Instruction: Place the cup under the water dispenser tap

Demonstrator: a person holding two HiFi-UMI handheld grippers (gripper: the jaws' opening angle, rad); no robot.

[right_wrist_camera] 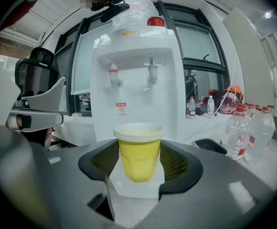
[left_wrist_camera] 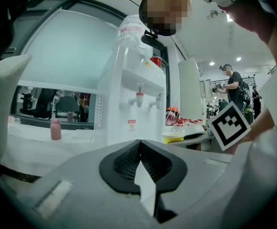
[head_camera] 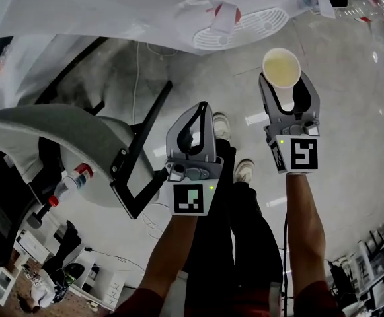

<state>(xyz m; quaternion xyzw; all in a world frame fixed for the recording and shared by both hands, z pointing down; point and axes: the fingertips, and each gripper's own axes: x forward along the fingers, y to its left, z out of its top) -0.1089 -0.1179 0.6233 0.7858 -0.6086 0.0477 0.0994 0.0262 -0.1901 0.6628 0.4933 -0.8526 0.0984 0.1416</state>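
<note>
A yellow cup with a white rim (right_wrist_camera: 138, 150) stands upright between the jaws of my right gripper (right_wrist_camera: 139, 152), whose pads press on its sides. From the head view the cup (head_camera: 281, 65) shows its open mouth, held in the right gripper (head_camera: 283, 79) in front of the white water dispenser (head_camera: 239, 20). The dispenser (right_wrist_camera: 137, 87) faces me a short way off, with a red tap (right_wrist_camera: 113, 75) and a grey tap (right_wrist_camera: 151, 73) higher than the cup. My left gripper (head_camera: 202, 107) hangs beside the right one, its jaws shut and holding nothing (left_wrist_camera: 139, 143).
A grey chair (head_camera: 59, 134) stands at the left. Clear water bottles (right_wrist_camera: 247, 128) crowd the white-covered table right of the dispenser. A pink bottle (left_wrist_camera: 56, 129) sits on a table at the left. A person (left_wrist_camera: 233, 87) stands far off at the right.
</note>
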